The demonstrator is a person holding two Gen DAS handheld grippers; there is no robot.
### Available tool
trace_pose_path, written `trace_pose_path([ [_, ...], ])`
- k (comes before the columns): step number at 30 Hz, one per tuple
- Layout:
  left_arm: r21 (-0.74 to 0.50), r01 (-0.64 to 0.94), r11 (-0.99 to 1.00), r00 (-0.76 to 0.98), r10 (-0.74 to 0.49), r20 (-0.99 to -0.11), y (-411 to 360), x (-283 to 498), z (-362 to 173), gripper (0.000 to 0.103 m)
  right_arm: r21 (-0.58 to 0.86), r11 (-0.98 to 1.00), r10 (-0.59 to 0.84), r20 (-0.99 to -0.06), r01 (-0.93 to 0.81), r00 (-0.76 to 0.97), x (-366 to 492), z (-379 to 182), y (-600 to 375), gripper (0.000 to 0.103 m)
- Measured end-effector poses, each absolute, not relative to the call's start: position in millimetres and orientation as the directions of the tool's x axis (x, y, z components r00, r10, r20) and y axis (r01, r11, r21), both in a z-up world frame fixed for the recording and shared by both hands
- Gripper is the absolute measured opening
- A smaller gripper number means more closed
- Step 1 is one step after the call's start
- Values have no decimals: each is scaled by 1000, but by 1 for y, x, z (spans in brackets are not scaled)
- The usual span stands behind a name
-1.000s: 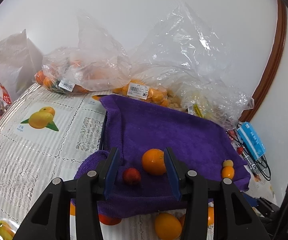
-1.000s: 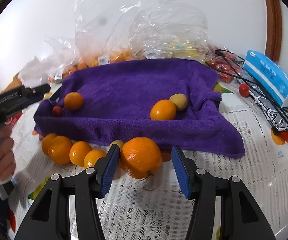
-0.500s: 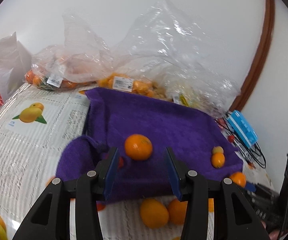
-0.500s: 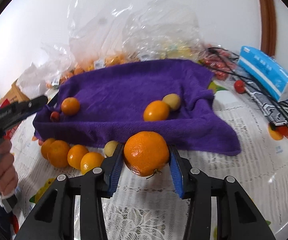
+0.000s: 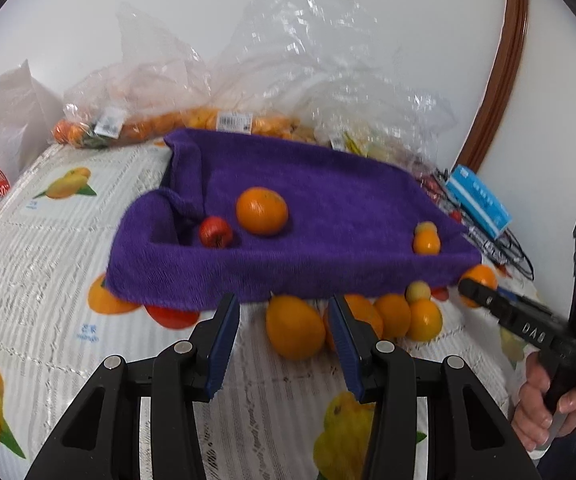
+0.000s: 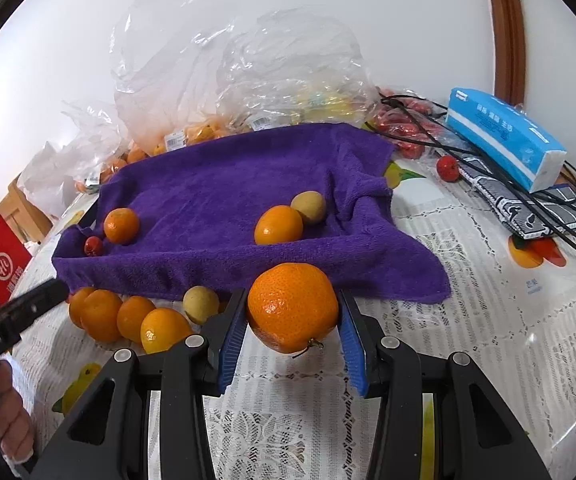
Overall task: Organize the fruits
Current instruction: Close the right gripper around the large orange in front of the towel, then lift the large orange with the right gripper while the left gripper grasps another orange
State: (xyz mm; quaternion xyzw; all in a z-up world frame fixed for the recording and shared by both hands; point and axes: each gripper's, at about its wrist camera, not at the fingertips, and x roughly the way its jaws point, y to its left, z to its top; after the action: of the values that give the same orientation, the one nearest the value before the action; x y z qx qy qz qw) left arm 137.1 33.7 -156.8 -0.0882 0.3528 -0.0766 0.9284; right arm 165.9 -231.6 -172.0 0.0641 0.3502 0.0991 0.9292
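The right gripper (image 6: 292, 322) has just been closing and now clamps a big orange (image 6: 292, 306) between its blue pads, held just in front of the purple towel (image 6: 224, 184). The left gripper (image 5: 284, 330) stands apart, gripping nothing — an orange (image 5: 295, 332) lies on the table beyond its fingers, at the towel's near edge, beside a row of smaller oranges (image 6: 128, 318). The towel lines a tray on a lace tablecloth (image 6: 467, 320) printed with fruit, against a white wall. On the towel lie an orange (image 6: 121, 225), a small red fruit (image 6: 93, 245), another orange (image 6: 278, 225) and a yellowish fruit (image 6: 308, 207). Behind the towel – clear plastic bags (image 6: 208, 72) of fruit
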Motion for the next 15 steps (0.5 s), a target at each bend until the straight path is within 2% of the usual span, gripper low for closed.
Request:
trace_pose_path([
  [6, -238, 68, 969, 699, -216, -682, 35, 145, -166, 46, 202, 972, 224, -636, -120, 738, 164, -173, -237, 44],
  [11, -244, 70, 967, 702, -221, -677, 35, 142, -166, 39, 195, 973, 220, -637, -122, 739, 164, -172, -236, 44],
  [15, -234, 69, 970, 702, -214, -679, 33, 140, -165, 38, 194, 973, 222, -640, -125, 736, 164, -173, -235, 44],
])
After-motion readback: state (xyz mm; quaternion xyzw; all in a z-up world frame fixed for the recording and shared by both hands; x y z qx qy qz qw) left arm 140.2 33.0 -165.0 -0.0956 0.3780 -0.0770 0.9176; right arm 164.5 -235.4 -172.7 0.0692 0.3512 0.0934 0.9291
